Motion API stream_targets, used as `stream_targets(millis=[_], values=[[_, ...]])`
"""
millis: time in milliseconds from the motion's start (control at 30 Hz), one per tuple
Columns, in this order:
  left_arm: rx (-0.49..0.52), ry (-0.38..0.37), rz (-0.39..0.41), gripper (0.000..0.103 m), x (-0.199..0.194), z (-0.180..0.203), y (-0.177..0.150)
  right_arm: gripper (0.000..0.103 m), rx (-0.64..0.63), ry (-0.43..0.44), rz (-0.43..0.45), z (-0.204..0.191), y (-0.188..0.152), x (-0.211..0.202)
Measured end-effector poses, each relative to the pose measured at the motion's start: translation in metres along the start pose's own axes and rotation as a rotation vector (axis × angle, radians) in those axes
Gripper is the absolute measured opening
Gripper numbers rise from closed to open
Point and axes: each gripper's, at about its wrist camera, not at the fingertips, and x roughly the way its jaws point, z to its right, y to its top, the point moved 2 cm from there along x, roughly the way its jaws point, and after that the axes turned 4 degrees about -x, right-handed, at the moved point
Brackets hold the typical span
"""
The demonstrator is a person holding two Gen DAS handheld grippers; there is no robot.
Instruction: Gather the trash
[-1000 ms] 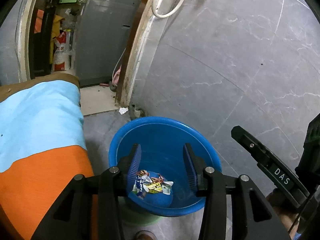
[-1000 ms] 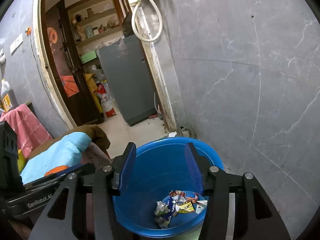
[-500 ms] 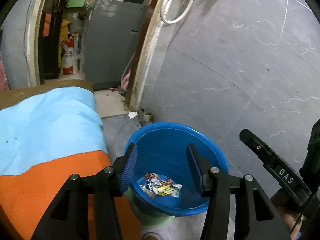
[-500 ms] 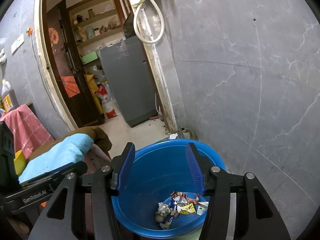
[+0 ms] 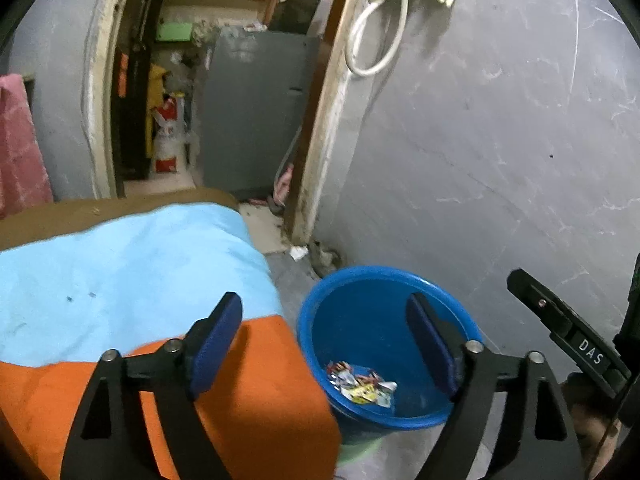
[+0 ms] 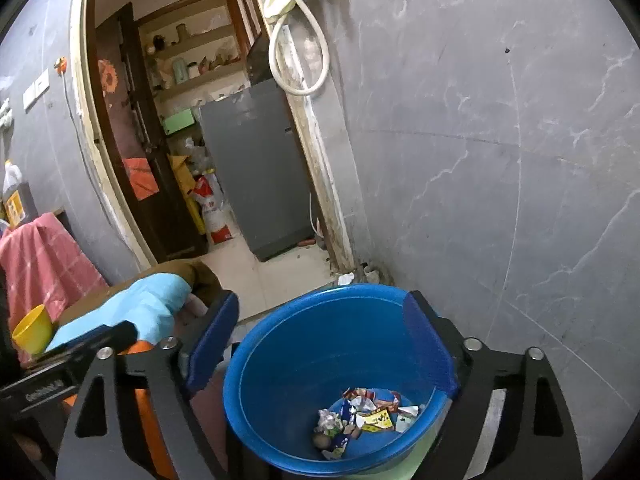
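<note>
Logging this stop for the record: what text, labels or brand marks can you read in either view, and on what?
"DAS": white letters on the right gripper's black body.
Left gripper's body: white lettering, too blurred to read.
Wrappers in the blue bucket: print too small.
Red and white sack in the doorway: unreadable.
Yellow label on a bottle: unreadable.

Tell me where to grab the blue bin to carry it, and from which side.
Grip the blue bin by its rolled rim, coming down from above with one pad inside the wall and one outside. It stands upright and open-topped, with wrappers lying low at the bottom, so the rim is bare. The near edge looks easiest to reach.
</note>
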Motion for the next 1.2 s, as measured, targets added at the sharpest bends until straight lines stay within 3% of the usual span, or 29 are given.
stream_targets(millis=[167,700,1200], values=[[0.029,0.029,0.063,0.097,-0.018,-0.007,0.002,0.103,-0.007,-0.007,0.02,-0.005,0.001,-0.006],[0.012,0.039,0.159,0.098,-0.094,-0.038,-0.017,0.103,-0.144,-0.031,0.191,-0.057,-0.016,-0.081],[0.01,0.072,0.213,0.101,-0.181,-0.056,-0.063,0.103,-0.171,-0.039,0.287,-0.095,-0.056,-0.159]])
